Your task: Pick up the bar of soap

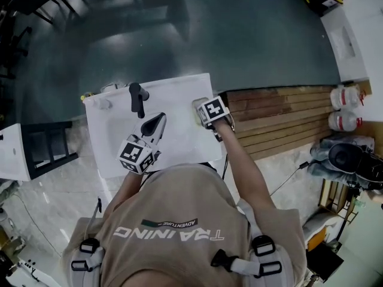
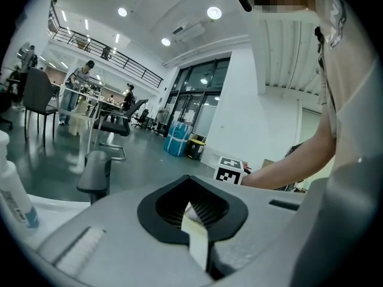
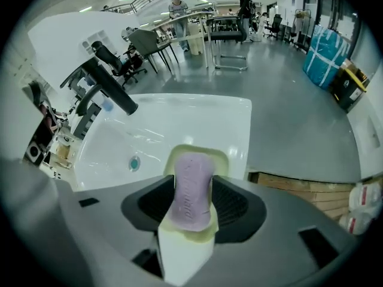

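Nearly done: right gripper point(image 3: 189, 203) clamps the bar of soap point(image 3: 191, 181) in its dish point(image 3: 223, 160) at the counter's point(image 1: 185, 88) right edge, lift seemingly pending; left gripper point(image 2: 197, 217) closed, empty.

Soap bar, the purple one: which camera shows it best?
The right gripper view: the soap bar fills the centre, between the right claw's jaws, over its pale dish. The head view hides it under that claw; the left gripper view misses it.

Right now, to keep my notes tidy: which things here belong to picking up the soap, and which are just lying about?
Job: bar of soap, soap dish under it, right claw closed on it.
Lying about: black faucet, sink, idle left claw, two white jugs.
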`<action>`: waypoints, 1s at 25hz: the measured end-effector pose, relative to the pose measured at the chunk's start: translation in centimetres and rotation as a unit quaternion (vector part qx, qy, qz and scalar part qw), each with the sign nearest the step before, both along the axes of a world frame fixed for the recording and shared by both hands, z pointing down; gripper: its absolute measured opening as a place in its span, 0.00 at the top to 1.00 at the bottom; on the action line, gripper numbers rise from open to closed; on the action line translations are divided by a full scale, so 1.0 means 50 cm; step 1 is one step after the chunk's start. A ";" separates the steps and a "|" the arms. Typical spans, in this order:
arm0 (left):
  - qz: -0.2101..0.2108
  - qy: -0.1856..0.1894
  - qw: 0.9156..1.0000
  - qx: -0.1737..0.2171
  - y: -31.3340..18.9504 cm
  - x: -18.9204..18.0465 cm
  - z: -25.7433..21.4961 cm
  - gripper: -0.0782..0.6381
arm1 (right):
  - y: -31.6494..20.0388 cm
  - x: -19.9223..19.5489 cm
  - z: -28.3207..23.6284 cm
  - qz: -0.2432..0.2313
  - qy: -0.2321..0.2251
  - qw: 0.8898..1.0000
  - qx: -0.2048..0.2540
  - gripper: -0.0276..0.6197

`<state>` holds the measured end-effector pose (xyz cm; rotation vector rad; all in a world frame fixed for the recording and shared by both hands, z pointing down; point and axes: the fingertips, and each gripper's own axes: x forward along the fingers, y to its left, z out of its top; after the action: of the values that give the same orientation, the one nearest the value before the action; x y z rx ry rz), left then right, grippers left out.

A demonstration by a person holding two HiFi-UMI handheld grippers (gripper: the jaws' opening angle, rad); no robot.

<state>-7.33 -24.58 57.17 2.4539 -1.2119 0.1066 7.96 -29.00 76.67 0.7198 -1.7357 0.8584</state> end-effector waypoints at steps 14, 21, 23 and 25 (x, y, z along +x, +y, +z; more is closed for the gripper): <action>0.027 0.000 1.000 -0.008 -0.034 0.028 0.017 0.90 | 0.024 -0.025 0.020 -0.006 0.019 1.000 -0.018 0.66; 0.038 0.006 0.999 -0.007 -0.036 0.049 0.015 0.90 | 0.021 -0.029 0.023 -0.007 0.008 1.000 -0.002 0.66; 0.040 0.004 0.999 -0.005 -0.035 0.056 0.009 0.90 | 0.027 -0.035 0.020 -0.003 -0.010 1.000 -0.004 0.66; 0.042 0.003 0.999 -0.003 -0.033 0.062 0.004 0.90 | 0.038 -0.044 0.018 0.001 -0.026 1.000 -0.016 0.66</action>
<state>-4.26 -26.25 57.36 2.4975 -1.1053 0.1258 5.75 -27.09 77.59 0.6831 -1.7644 0.9111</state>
